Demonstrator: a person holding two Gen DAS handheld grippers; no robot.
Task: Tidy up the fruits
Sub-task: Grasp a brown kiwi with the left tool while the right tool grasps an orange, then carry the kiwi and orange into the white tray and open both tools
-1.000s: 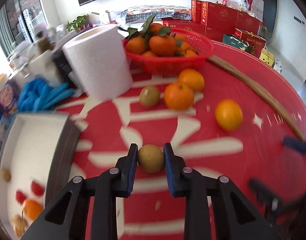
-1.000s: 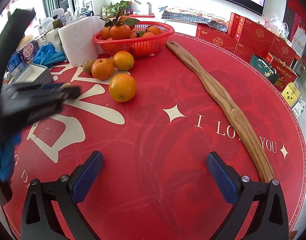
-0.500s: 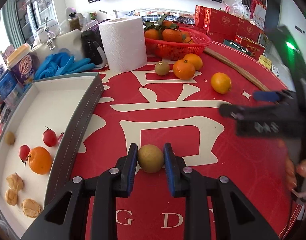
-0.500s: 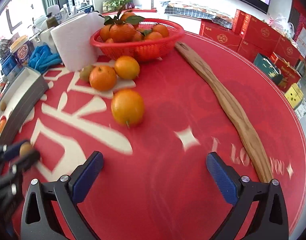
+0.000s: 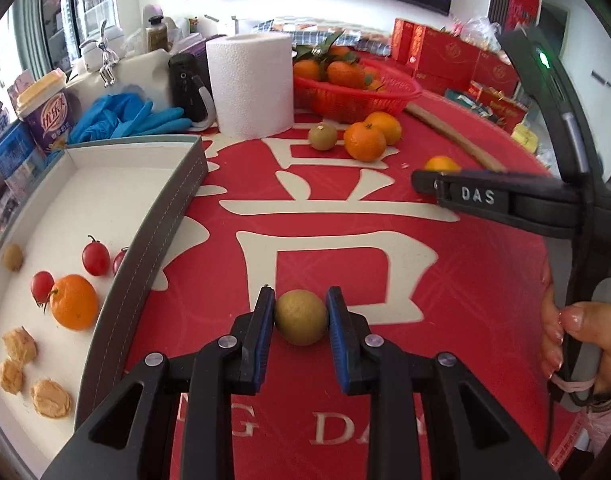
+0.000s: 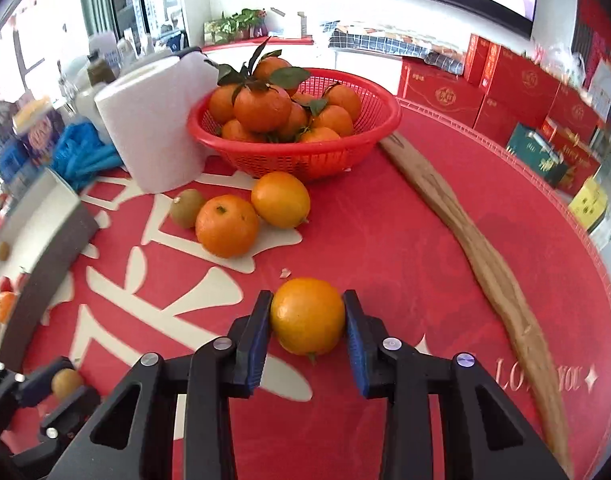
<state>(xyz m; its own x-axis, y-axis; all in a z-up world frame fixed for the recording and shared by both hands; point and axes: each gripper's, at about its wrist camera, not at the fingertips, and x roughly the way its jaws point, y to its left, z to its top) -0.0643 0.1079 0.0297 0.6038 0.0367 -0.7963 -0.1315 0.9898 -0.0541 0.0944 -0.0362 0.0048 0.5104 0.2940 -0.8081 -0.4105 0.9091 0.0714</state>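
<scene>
Left wrist view: a brown-green round fruit [image 5: 301,317] is clamped by the left gripper [image 5: 300,316] above the red tablecloth [image 5: 465,280], beside the white tray [image 5: 105,184] | Right wrist view: an orange [image 6: 307,315] is clamped by the right gripper [image 6: 307,322], near the red basket [image 6: 297,152] of mandarins.

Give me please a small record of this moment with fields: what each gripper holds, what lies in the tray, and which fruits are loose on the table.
left gripper: shut on a small brown-green fruit
right gripper: shut on an orange
tray: one orange, cherry tomatoes, one small brown fruit, beige pieces
loose on table: two oranges, one brown-green fruit beside them
basket: oranges with leaves
</scene>
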